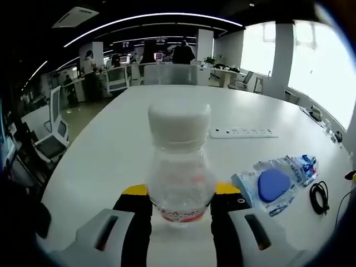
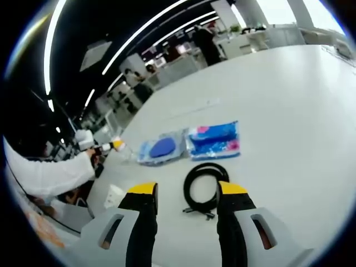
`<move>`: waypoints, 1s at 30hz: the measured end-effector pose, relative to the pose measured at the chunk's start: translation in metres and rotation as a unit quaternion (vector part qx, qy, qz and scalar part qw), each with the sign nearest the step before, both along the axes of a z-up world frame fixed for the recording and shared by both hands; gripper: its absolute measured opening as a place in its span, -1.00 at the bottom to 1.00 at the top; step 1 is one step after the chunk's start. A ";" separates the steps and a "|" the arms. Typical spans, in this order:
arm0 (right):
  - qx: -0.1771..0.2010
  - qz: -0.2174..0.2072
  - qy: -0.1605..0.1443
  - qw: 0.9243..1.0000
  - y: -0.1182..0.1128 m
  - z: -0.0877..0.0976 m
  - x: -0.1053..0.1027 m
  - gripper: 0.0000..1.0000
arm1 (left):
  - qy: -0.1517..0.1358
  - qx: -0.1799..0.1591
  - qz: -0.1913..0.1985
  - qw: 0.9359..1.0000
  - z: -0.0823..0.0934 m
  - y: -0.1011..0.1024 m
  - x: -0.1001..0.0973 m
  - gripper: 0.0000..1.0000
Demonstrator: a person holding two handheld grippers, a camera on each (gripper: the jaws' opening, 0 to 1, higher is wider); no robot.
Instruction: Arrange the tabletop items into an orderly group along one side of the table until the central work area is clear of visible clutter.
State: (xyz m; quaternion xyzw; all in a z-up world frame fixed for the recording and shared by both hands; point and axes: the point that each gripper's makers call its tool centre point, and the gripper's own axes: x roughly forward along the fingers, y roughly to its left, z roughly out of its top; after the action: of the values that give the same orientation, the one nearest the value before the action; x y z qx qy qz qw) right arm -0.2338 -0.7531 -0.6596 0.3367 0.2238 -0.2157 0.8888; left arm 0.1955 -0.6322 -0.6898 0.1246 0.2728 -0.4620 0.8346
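A clear plastic bottle (image 1: 179, 161) with a white cap and a red label stands upright between the jaws of my left gripper (image 1: 181, 207), which press on its sides. The right gripper view has that gripper (image 2: 105, 147) at the left, in a white-sleeved hand. My right gripper (image 2: 187, 192) is open just above the white table (image 2: 289, 111). A coiled black cable (image 2: 204, 186) lies between and just beyond its fingertips. Behind the cable lie a blue and pink packet (image 2: 214, 139) and a wipes packet with a blue lid (image 2: 161, 149), seen too from the left gripper (image 1: 275, 183).
A white power strip (image 1: 243, 133) lies further back on the table (image 1: 111, 150). The black cable (image 1: 319, 197) lies near the right edge. A small white object (image 2: 114, 194) sits at the table's near left. Office chairs, desks and people stand beyond the table.
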 end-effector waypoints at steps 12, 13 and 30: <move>0.014 -0.025 -0.016 0.999 -0.006 -0.001 -0.012 -0.20 | -0.012 0.016 0.003 1.000 -0.003 0.003 -0.004 -0.19; 0.016 -0.027 -0.019 0.999 -0.006 -0.001 -0.012 -0.20 | -0.010 0.018 0.009 1.000 -0.003 0.004 -0.003 -0.19; 0.021 -0.012 -0.048 0.999 0.005 0.002 -0.004 -0.19 | 0.017 -0.027 0.010 0.999 0.038 0.061 -0.046 0.27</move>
State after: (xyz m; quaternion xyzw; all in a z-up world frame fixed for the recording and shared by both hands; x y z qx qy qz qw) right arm -0.2377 -0.7477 -0.6576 0.3680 0.1815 -0.2057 0.8884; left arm 0.1494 -0.5717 -0.6516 0.0911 0.2760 -0.4627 0.8375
